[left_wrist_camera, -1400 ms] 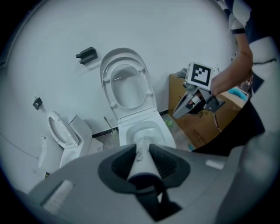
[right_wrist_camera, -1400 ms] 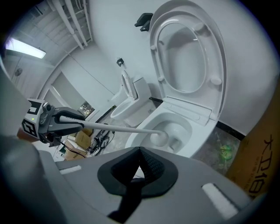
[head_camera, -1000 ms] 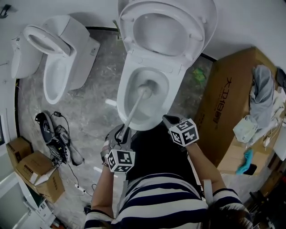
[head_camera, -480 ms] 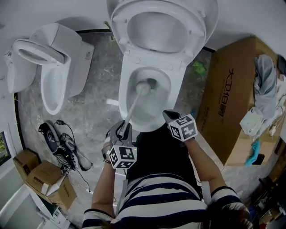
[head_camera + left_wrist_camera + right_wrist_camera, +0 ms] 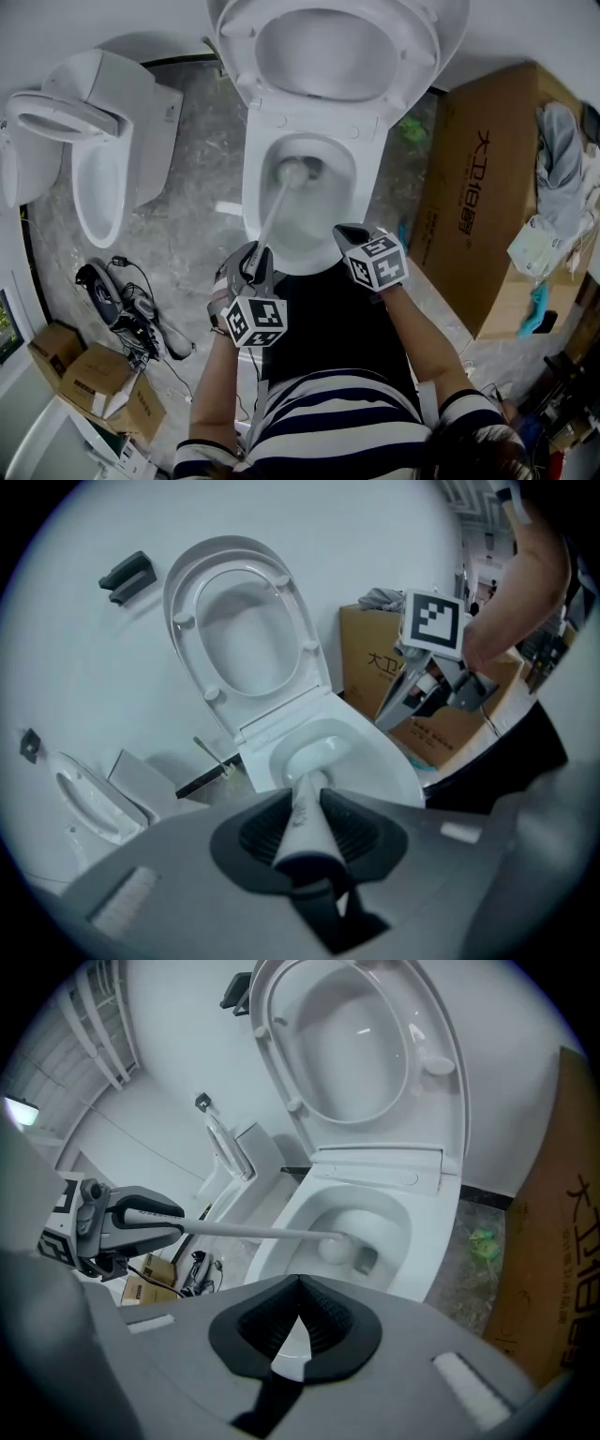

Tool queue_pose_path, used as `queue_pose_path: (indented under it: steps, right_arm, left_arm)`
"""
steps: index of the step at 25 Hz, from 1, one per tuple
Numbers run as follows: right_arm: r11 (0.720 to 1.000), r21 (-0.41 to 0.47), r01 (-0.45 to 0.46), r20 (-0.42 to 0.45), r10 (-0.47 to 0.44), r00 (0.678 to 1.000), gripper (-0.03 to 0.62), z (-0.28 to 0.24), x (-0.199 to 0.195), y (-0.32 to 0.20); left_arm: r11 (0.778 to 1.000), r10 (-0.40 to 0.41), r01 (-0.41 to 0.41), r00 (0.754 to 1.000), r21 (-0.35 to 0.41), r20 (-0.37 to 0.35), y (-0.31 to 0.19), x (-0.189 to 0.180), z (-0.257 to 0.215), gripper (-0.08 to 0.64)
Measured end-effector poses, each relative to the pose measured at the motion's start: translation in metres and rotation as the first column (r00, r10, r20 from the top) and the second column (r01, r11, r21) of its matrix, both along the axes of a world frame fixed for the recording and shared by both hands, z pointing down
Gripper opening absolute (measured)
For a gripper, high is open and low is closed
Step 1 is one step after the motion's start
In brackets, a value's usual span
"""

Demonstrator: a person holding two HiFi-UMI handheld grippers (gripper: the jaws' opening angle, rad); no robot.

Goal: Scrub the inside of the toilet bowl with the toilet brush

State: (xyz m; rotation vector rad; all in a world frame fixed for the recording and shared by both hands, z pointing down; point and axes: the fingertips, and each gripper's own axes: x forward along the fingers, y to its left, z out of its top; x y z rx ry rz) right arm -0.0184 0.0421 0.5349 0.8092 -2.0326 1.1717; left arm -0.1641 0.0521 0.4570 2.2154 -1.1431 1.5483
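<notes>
A white toilet stands with its lid point(image 5: 337, 42) raised and its bowl point(image 5: 323, 220) open below me. The toilet brush has a long white handle point(image 5: 272, 214) that slants down into the bowl, and its head point(image 5: 293, 173) sits at the bowl's far side near the drain. My left gripper point(image 5: 253, 267) is shut on the handle's near end point(image 5: 305, 817). From the right gripper view the handle point(image 5: 253, 1233) crosses to the brush head point(image 5: 331, 1244). My right gripper point(image 5: 349, 232) hovers over the bowl's near right rim, jaws shut point(image 5: 300, 1283) with nothing in them.
A second toilet point(image 5: 94, 159) stands to the left. A large cardboard box point(image 5: 487, 187) with clothes on it stands close on the right. Small cardboard boxes point(image 5: 94, 384) and a device with cables point(image 5: 122, 309) lie on the floor at lower left.
The brush head has moved from the middle of the bowl toward its far side. Both grippers have shifted slightly left, and the left one still holds the handle.
</notes>
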Motion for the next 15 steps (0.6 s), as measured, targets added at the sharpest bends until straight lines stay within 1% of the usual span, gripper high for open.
queue_pose_path:
  steps: [6, 11, 15]
  right_arm:
    - [1.000, -0.002, -0.007, 0.001, 0.007, 1.000, -0.002, 0.008, 0.003, -0.001]
    - [1.000, -0.002, -0.017, 0.002, 0.017, 1.000, -0.002, 0.015, 0.011, 0.000]
    - [1.000, -0.004, -0.023, 0.003, 0.023, 1.000, -0.002, 0.016, 0.014, 0.004]
  left_arm:
    - [1.000, 0.003, -0.003, 1.000, 0.014, -0.010, -0.007, 0.006, 0.008, 0.000]
    - [0.999, -0.025, 0.026, 0.998, 0.026, -0.051, -0.017, 0.018, 0.013, 0.000]
    - [1.000, -0.020, 0.022, 0.996, 0.019, -0.082, -0.020, 0.029, 0.018, 0.000]
